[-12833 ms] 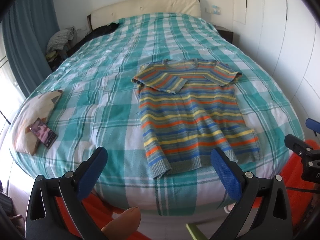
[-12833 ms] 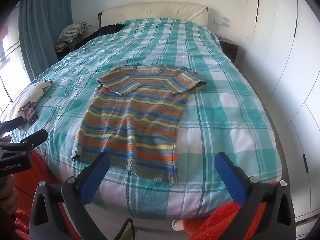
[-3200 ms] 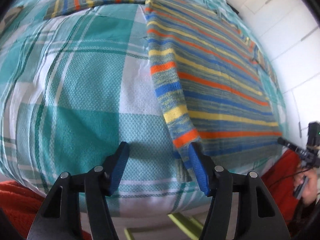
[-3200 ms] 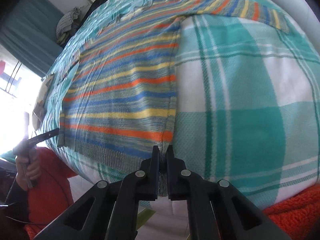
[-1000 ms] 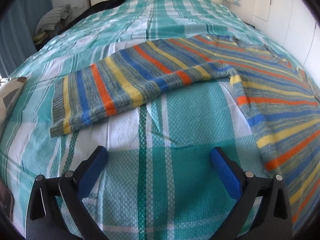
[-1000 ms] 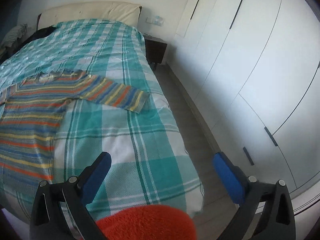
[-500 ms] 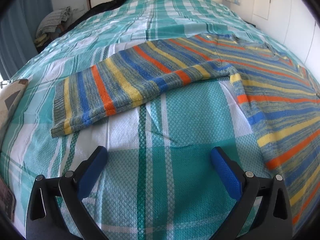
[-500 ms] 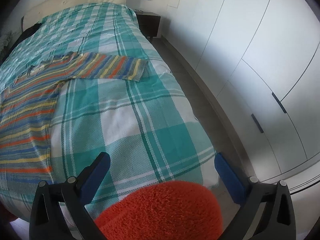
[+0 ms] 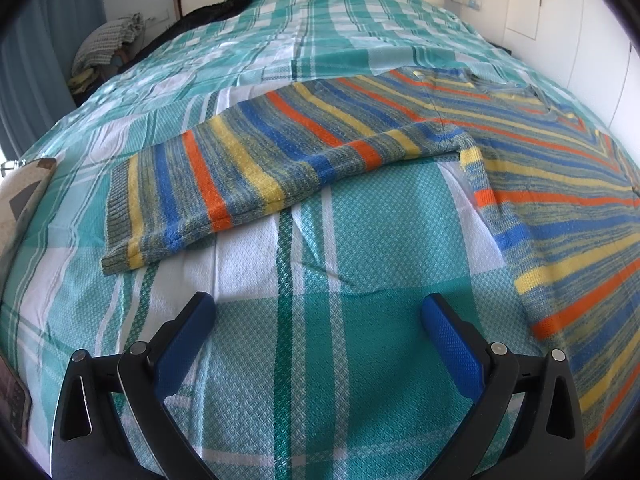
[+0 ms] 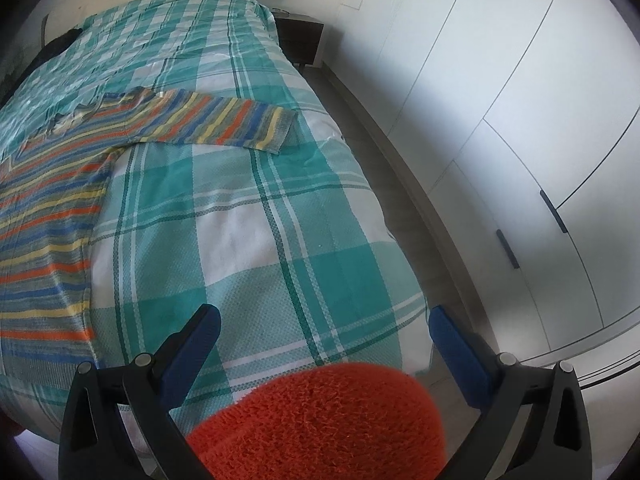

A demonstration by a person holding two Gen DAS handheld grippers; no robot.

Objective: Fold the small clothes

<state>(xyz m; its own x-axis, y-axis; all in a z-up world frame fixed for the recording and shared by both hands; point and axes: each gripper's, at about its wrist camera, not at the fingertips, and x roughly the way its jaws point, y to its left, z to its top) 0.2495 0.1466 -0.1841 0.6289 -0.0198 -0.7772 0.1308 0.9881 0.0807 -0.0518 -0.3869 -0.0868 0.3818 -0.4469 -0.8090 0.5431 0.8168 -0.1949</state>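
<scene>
A striped knit sweater (image 9: 552, 168) in blue, orange, yellow and grey lies flat on the bed with both sleeves spread out. Its left sleeve (image 9: 224, 184) stretches across the left wrist view, cuff toward the left. My left gripper (image 9: 316, 320) is open and empty, hovering just short of that sleeve. In the right wrist view the sweater body (image 10: 48, 208) lies at the left and its right sleeve (image 10: 224, 124) reaches toward the bed's right edge. My right gripper (image 10: 324, 324) is open and empty near the bed's front right corner.
The bed has a teal and white plaid cover (image 9: 360, 264). A cushion (image 9: 20, 200) with a phone (image 9: 12, 396) lies at the left edge. White wardrobe doors (image 10: 520, 120) and a dark nightstand (image 10: 300, 36) stand right of the bed. An orange fuzzy sleeve (image 10: 320, 424) fills the foreground.
The left gripper has crept slightly closer to the left sleeve. The right gripper has swung further toward the bed's right edge, with the right sleeve now higher in its view. Both stay open.
</scene>
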